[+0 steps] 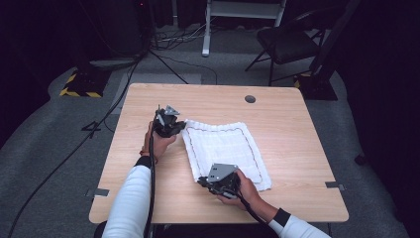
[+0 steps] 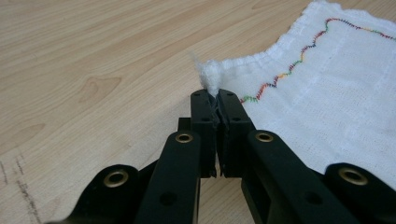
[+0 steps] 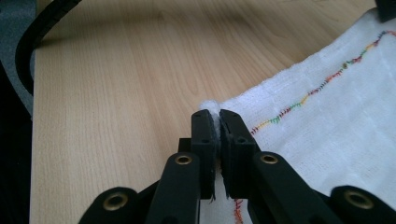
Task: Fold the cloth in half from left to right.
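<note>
1. My left gripper [image 1: 184, 125] is clenched on the far left corner of the white cloth [image 1: 225, 148]. In the left gripper view a small tuft of fabric [image 2: 211, 77] pokes up past the fingers [image 2: 203, 112], which are pressed tight w/ the cloth edge between them.
2. My right gripper [image 1: 200, 180] is clenched on the near left corner of the same cloth. In the right gripper view the fingers [image 3: 204, 133] pinch the white hem, a bit of it bulging at the tips.
3. The cloth lies mostly flat on the wooden bench [image 1: 297, 148], about mid-bench, slightly right of center. It has a wavy multicolor stitched line [image 2: 299, 56] running inside its border.
4. Both pinched corners sit on the cloth's left edge, so that edge runs between my 2 grippers; the rest of the fabric spreads to the right of them.
5. My left hand [image 1: 158, 141] holds its gripper just left of the cloth; my right hand [image 1: 242, 191] is at the near edge, partly over the fabric.
6. Bench has a round dark hole [image 1: 250, 98] near the far side, well apart from the cloth.
</note>
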`<state>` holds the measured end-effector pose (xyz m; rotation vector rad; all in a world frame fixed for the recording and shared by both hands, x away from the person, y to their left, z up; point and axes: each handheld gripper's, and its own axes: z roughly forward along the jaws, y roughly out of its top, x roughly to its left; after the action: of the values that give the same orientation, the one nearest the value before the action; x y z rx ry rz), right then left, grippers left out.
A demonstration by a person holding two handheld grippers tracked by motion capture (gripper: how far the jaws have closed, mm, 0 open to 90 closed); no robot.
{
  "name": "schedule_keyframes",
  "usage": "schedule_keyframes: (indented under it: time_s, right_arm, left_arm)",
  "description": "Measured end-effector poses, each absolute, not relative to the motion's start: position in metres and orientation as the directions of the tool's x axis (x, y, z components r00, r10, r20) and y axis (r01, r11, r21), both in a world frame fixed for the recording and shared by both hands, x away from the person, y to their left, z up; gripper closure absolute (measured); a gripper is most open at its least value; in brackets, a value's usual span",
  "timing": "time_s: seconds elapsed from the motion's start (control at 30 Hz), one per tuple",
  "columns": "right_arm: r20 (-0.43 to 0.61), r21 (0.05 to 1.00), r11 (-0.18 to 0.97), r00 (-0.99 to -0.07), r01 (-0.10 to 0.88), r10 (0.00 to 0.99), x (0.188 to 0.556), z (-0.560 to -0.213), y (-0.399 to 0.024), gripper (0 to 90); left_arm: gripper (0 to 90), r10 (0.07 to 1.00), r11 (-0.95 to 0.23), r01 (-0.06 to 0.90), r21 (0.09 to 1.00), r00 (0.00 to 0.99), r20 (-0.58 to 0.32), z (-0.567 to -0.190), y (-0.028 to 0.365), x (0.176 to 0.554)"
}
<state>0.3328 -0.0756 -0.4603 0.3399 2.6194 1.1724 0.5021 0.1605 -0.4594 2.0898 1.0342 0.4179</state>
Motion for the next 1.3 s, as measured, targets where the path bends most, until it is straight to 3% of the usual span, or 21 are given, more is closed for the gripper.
schedule_keyframes:
  time_s: [0.67,1.3]
  right_arm:
    - [-0.125,0.808,0.557,-0.869,0.190,0.479,0.335,-0.431,-0.154,85.2]
    - [-0.102,0.803,0.523,-0.798,0.286,0.594,0.328,-0.437,-0.232,85.2]
  left_arm:
    - [86.8,0.749,-0.413,0.477,0.776,0.662,-0.008,-0.443,0.086,0.520]
    - [86.8,0.698,-0.482,0.434,0.761,0.716,0.033,-0.442,0.002,0.531]
